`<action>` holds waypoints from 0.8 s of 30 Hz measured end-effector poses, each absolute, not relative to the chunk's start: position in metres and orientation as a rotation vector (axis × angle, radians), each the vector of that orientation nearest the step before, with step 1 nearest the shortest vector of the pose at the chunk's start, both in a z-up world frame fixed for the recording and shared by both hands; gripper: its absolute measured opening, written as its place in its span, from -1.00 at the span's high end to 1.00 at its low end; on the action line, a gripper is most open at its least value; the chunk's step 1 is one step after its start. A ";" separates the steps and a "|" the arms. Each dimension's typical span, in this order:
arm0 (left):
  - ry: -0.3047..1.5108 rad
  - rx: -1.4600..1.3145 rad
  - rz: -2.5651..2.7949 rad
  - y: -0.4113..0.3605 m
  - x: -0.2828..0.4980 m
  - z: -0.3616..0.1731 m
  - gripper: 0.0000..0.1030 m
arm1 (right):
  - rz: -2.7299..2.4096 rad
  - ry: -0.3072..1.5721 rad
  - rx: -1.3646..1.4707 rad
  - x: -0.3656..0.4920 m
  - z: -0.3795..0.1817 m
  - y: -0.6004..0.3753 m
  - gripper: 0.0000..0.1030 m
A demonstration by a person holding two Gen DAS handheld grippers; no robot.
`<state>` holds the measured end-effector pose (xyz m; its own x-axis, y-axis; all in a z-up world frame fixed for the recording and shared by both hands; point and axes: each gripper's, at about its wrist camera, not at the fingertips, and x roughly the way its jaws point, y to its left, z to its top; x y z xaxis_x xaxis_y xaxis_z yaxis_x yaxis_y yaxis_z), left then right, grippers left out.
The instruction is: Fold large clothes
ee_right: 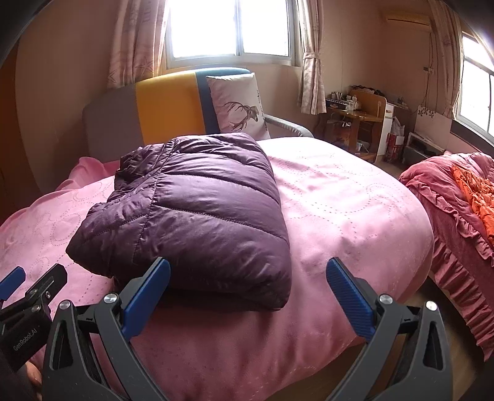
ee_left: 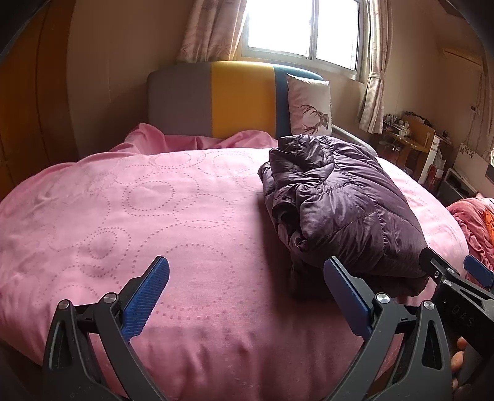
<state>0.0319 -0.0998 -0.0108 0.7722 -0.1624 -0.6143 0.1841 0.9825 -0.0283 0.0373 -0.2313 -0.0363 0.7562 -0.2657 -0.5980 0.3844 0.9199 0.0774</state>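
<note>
A dark purple quilted puffer jacket (ee_left: 336,203) (ee_right: 194,212) lies folded into a thick bundle on the pink bed cover (ee_left: 129,216) (ee_right: 339,209). My left gripper (ee_left: 247,277) is open above the cover, just left of the bundle's near edge, with nothing between its blue pads. My right gripper (ee_right: 247,277) is open too, hovering at the bundle's near right corner, empty. Each gripper shows at the edge of the other's view: the right one (ee_left: 454,274) at right, the left one (ee_right: 31,283) at left.
A grey, yellow and blue headboard (ee_left: 216,98) and a deer-print pillow (ee_right: 239,105) stand behind the jacket. To the right are a second bed with red ruffled bedding (ee_right: 457,216), a cluttered wooden desk (ee_right: 355,117) and windows with curtains (ee_right: 231,27).
</note>
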 end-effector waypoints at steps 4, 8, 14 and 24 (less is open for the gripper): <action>0.663 0.033 -0.167 -0.097 0.035 -0.012 -0.92 | -0.343 0.631 0.188 0.045 -0.043 -0.227 -0.96; 0.660 0.022 -0.147 -0.093 0.038 -0.011 -0.92 | -0.343 0.630 0.180 0.042 -0.051 -0.223 -0.96; 0.659 0.021 -0.147 -0.094 0.042 -0.011 -0.92 | -0.345 0.611 0.183 0.041 -0.049 -0.224 -0.96; 0.653 0.036 -0.162 -0.098 0.035 -0.010 -0.92 | -0.337 0.610 0.181 0.039 -0.047 -0.223 -0.96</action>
